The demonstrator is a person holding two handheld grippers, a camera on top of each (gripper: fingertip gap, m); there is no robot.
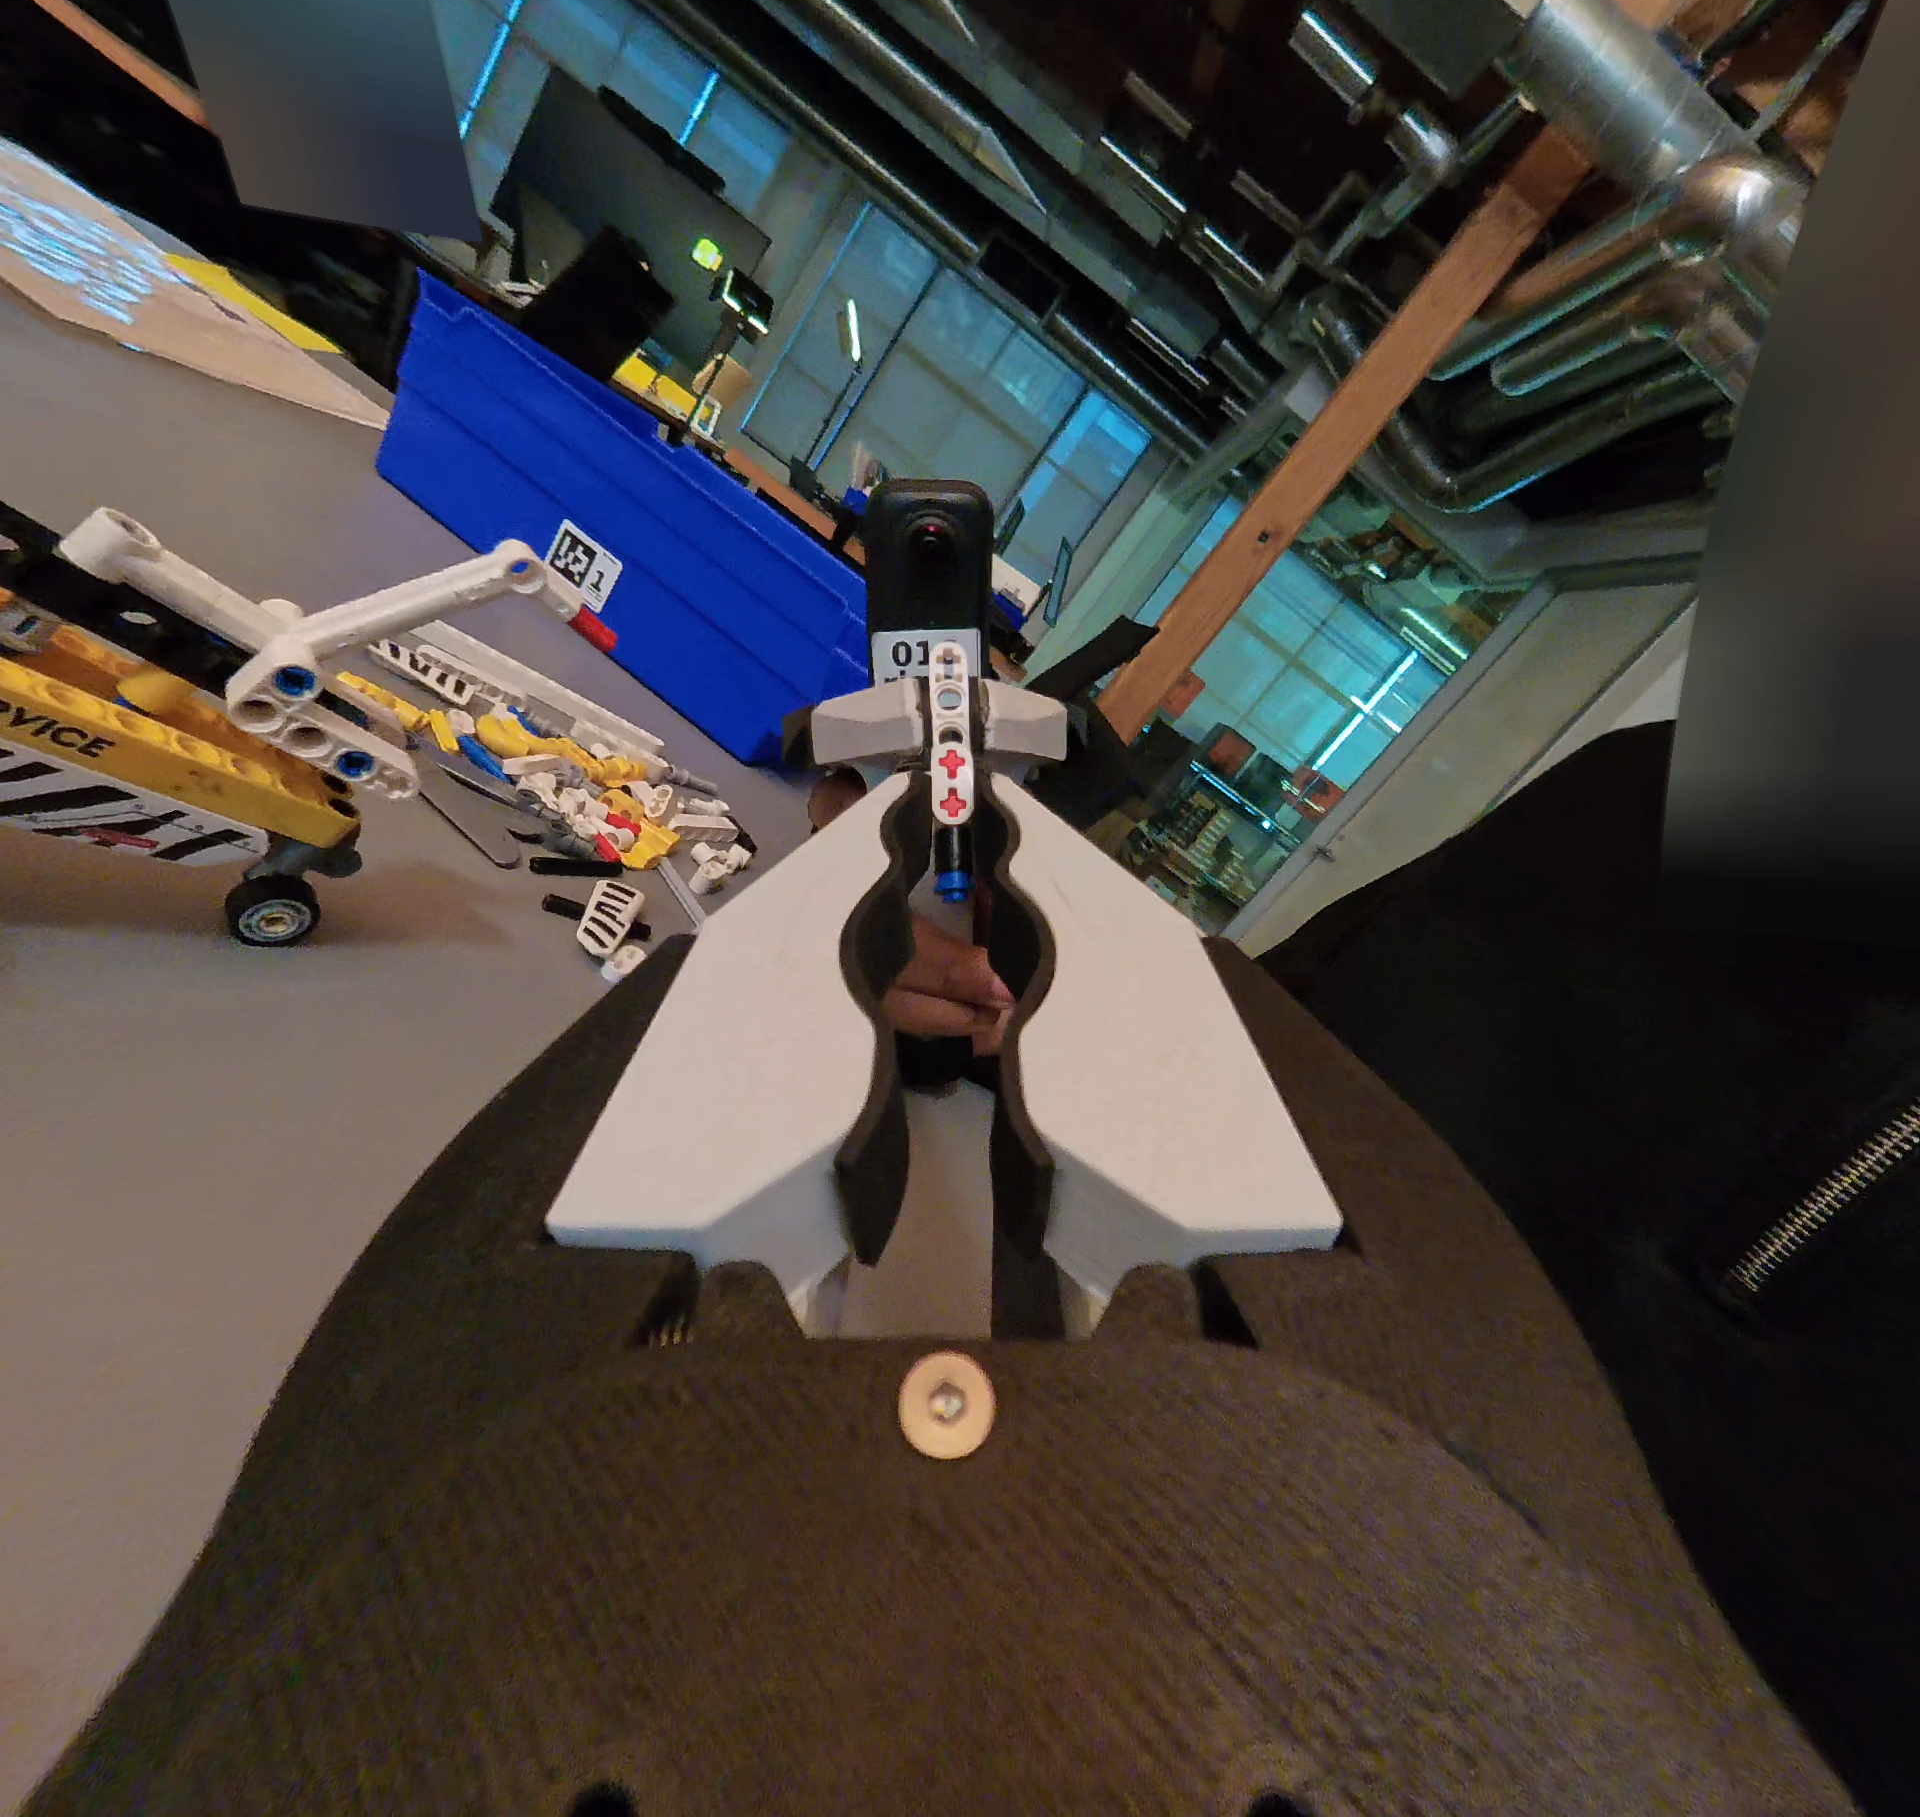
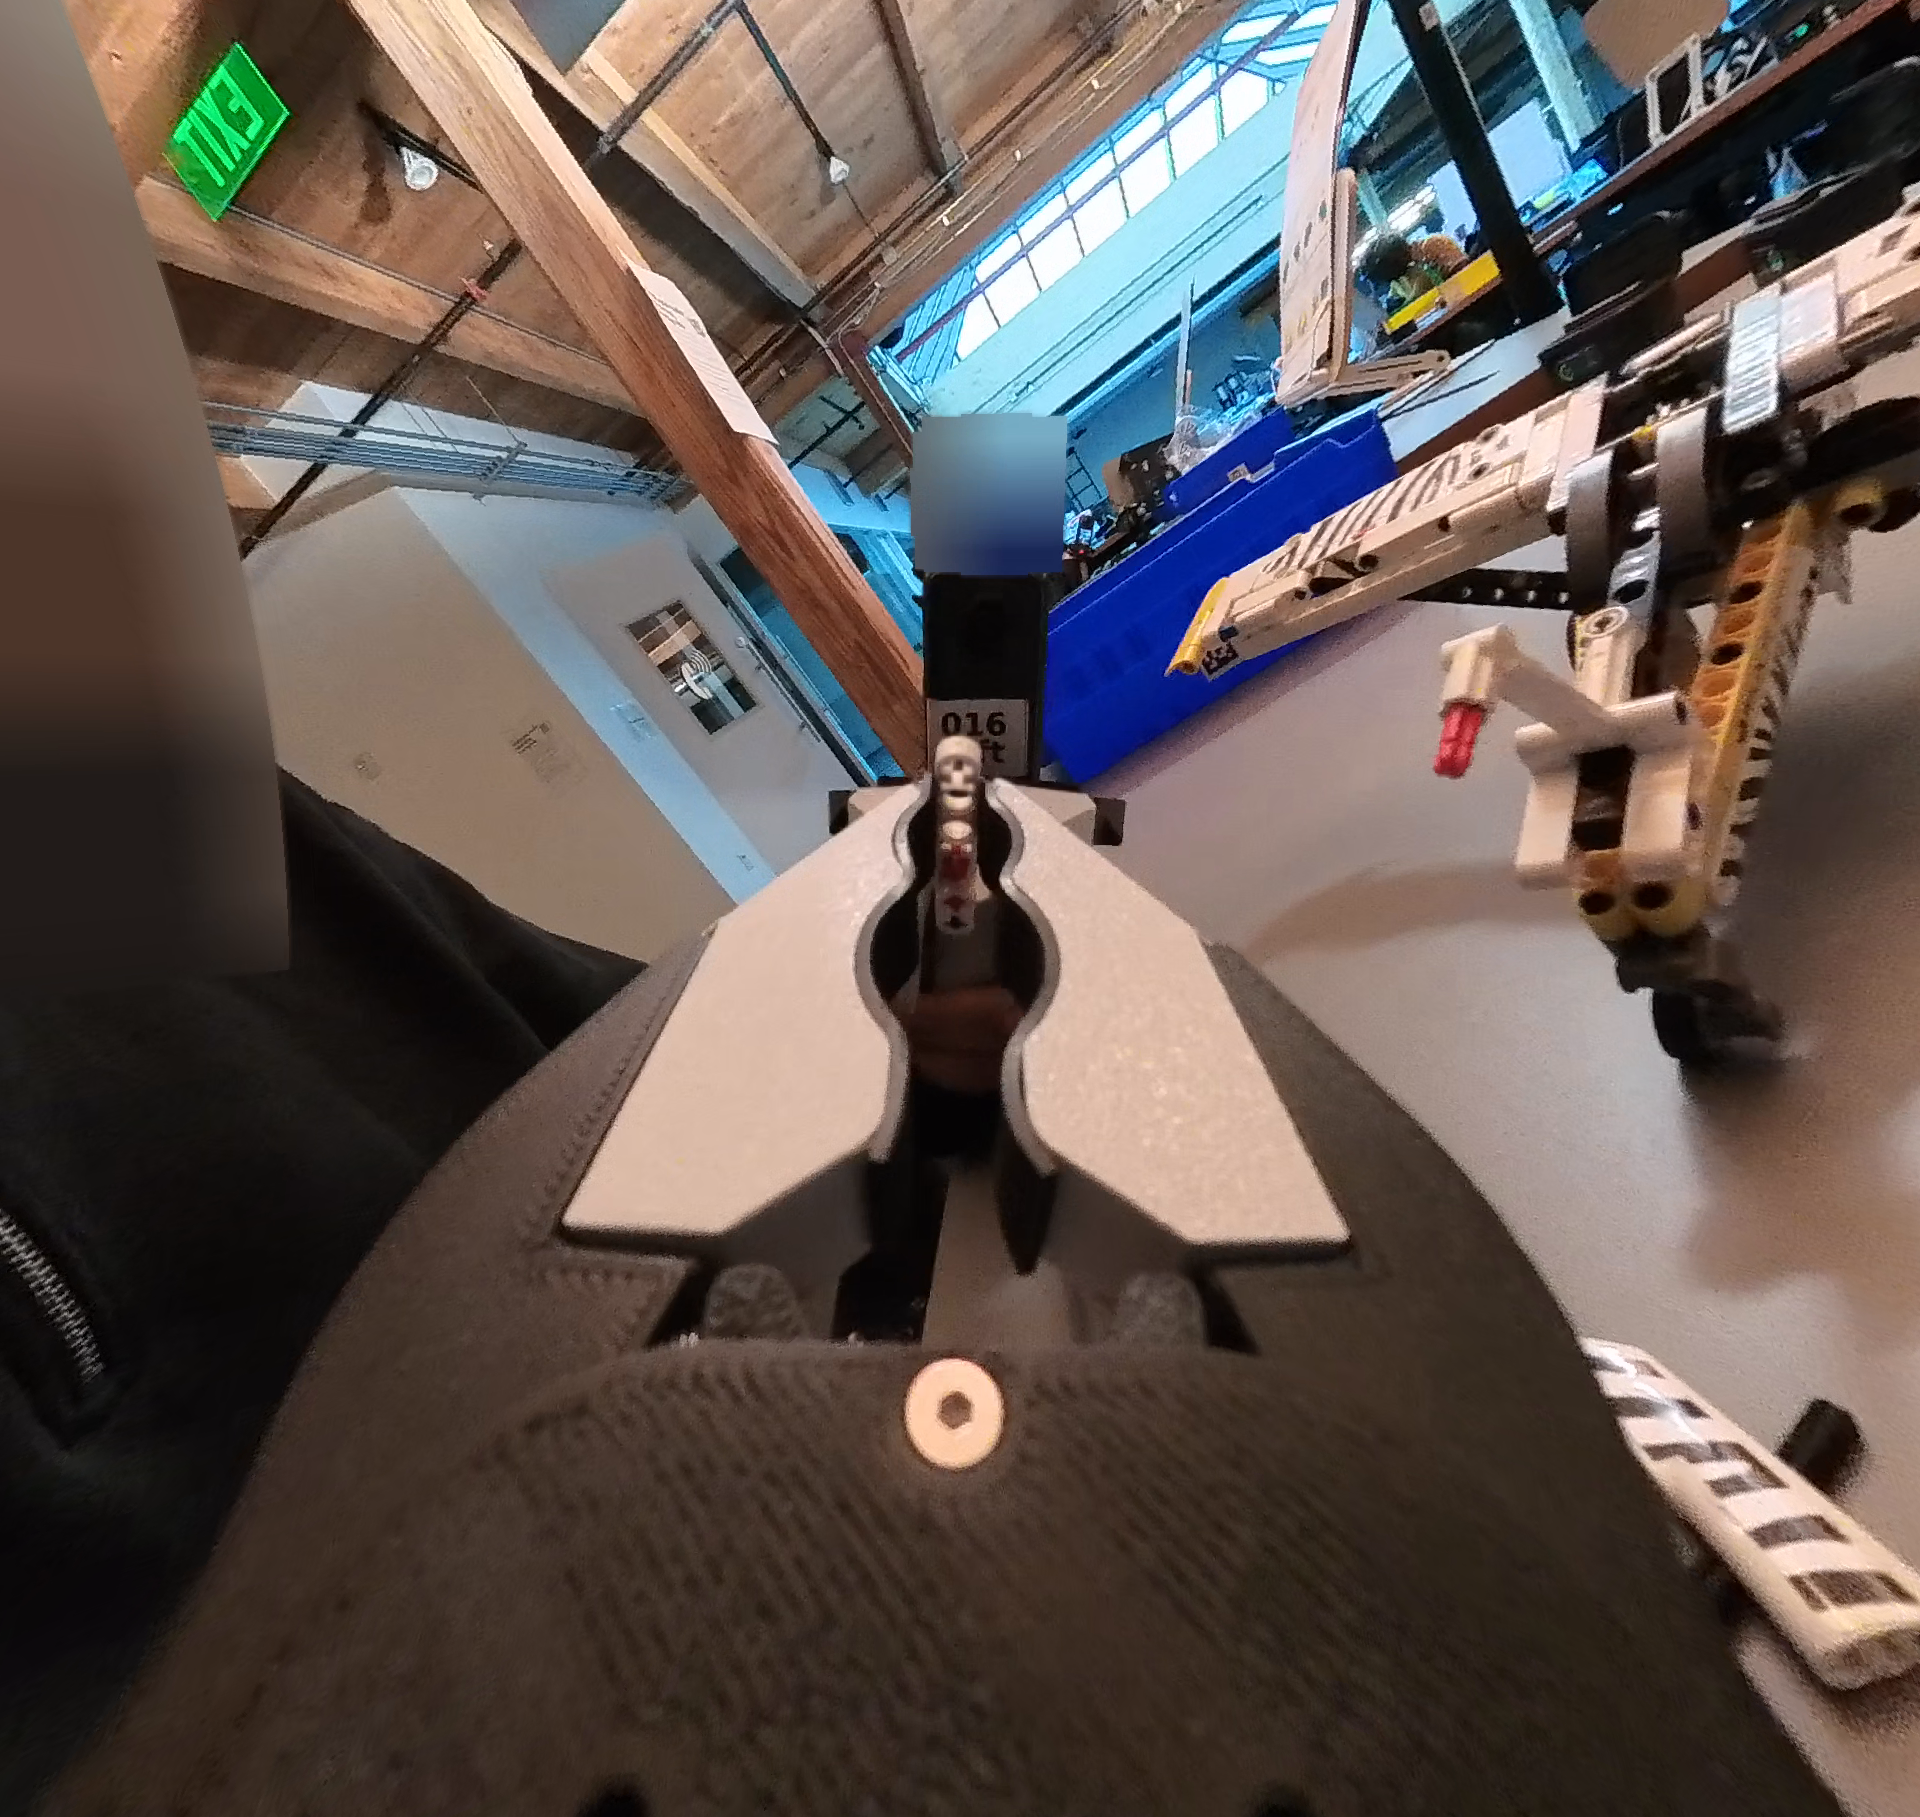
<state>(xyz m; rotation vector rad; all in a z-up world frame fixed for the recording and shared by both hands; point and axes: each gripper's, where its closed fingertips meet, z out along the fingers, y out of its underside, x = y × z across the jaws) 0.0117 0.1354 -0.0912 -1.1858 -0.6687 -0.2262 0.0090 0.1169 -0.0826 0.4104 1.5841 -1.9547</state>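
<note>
The two grippers face each other above the grey table (image 1: 208, 1092). My left gripper (image 1: 951, 796) is shut on the lower end of a small white beam (image 1: 950, 765). The beam has two red cross axles, and a black pin with a blue end (image 1: 948, 858) hangs below it. My right gripper (image 1: 940, 718), grey-fingered in the left wrist view, clamps the same beam higher up. In the right wrist view my right gripper (image 2: 957, 799) is closed on the white beam (image 2: 957, 775), blurred, and the left gripper's black camera body (image 2: 982, 645) stands behind it. A person's hand shows behind each gripper's jaws.
A yellow, white and black brick-built vehicle (image 1: 156, 749) stands at the left on the table; it also shows in the right wrist view (image 2: 1662, 728). Several loose small parts (image 1: 582, 780) lie beside it. A blue bin (image 1: 623, 520) stands behind. A white striped panel (image 2: 1756, 1518) lies near the right gripper. My two grippers' fingertips are within a few centimetres of each other.
</note>
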